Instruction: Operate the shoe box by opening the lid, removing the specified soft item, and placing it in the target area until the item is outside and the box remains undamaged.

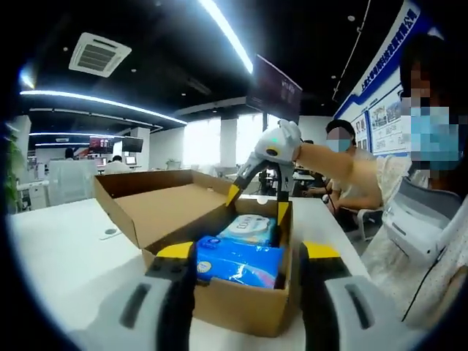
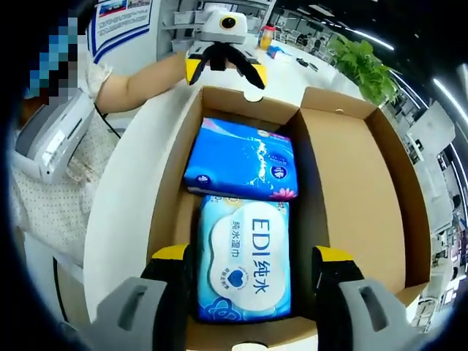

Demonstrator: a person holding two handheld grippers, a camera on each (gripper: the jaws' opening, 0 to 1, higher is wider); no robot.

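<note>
Two tissue packs (image 2: 243,212) inside open shoe box (image 2: 351,183)

Bright ceiling strips, fisheye-warped edges

Grey moulded jaws with dark oval slots and yellow-and-black tips on the left gripper (image 1: 238,272) and the right gripper (image 2: 256,281). From the opposite view, white rounded housing above slim black fingers (image 1: 235,191) ending in yellow pads. Short-sleeved cream top (image 1: 431,256) with fine dark dots, a thin black cable across it. Pale blue face mask (image 1: 435,135). White-and-grey device (image 2: 47,142) at chest.
</note>
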